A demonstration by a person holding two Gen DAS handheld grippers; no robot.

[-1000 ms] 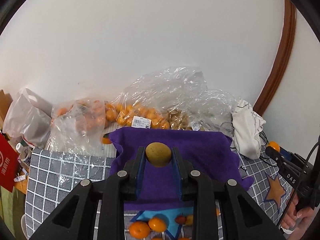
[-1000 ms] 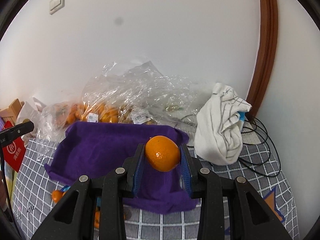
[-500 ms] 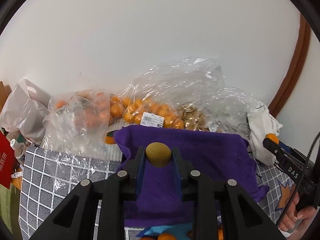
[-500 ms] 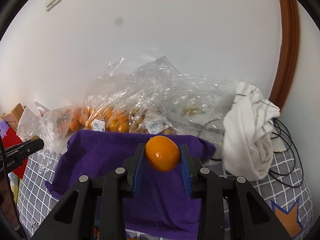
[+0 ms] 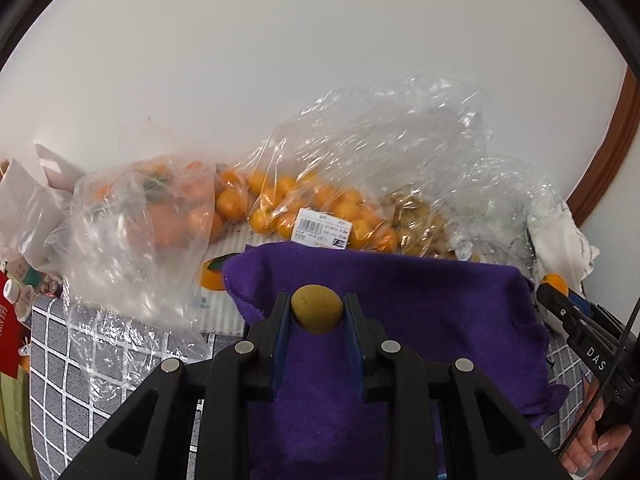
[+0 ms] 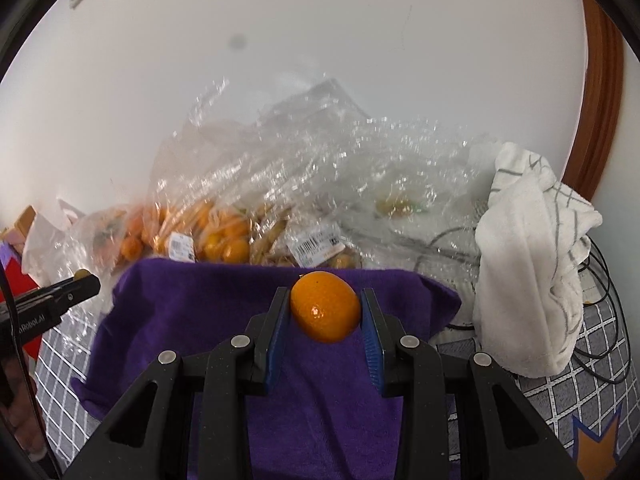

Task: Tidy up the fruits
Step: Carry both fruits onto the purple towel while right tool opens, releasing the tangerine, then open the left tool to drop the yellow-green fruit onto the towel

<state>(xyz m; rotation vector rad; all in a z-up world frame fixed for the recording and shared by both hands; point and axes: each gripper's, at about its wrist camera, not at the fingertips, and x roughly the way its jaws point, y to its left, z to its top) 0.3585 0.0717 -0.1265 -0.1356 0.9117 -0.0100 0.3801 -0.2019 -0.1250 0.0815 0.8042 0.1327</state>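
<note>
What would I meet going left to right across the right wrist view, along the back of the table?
Left gripper tip → bags of orange fruit → crumpled clear plastic → white checked towel → black cables.

Purple cloth [image 5: 400, 320]: lower part hidden behind gripper frame, cut by bottom edge. Bagged oranges [image 6: 224, 244] blurred through plastic. Label print [image 5: 322, 232] too small to read.
</note>
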